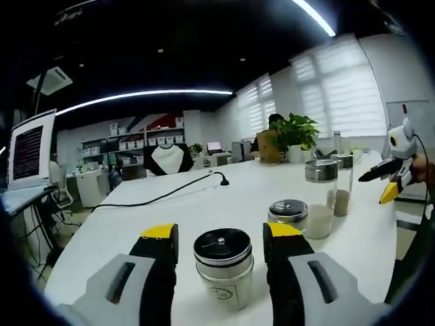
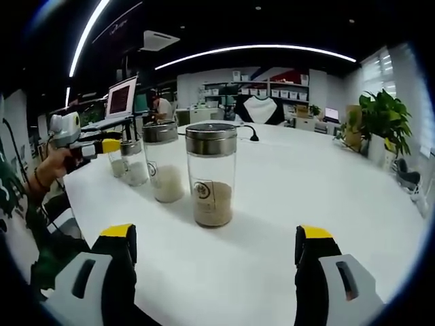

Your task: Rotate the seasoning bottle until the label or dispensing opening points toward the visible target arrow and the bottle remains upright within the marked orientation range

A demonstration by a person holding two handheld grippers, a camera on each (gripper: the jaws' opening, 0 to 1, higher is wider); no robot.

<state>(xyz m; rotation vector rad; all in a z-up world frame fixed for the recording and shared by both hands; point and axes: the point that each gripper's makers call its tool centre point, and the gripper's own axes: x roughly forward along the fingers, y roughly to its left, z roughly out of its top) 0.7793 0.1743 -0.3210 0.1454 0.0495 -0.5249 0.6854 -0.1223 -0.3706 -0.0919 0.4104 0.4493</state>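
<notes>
A short glass seasoning jar [image 1: 223, 266] with a metal lid stands upright on the white table [image 1: 170, 217]. It sits between the jaws of my left gripper [image 1: 221, 234], which is open with a small gap on each side. Further along stand another short jar [image 1: 288, 212], a tall jar of white grains [image 1: 321, 197] and a tall jar of brown seasoning [image 1: 343, 185]. My right gripper [image 2: 217, 234] is open, a little short of the brown jar [image 2: 212, 175]. The white-grain jar [image 2: 163, 164] and a short jar [image 2: 132, 164] stand behind it, beside the left gripper [image 2: 81, 144].
A black cable [image 1: 163, 197] runs across the table's far half. A screen [image 1: 30, 149] stands at the left edge, and a potted plant [image 1: 296, 132] at the far end. The right gripper [image 1: 391, 178] hangs over the table's right edge. Shelves line the back wall.
</notes>
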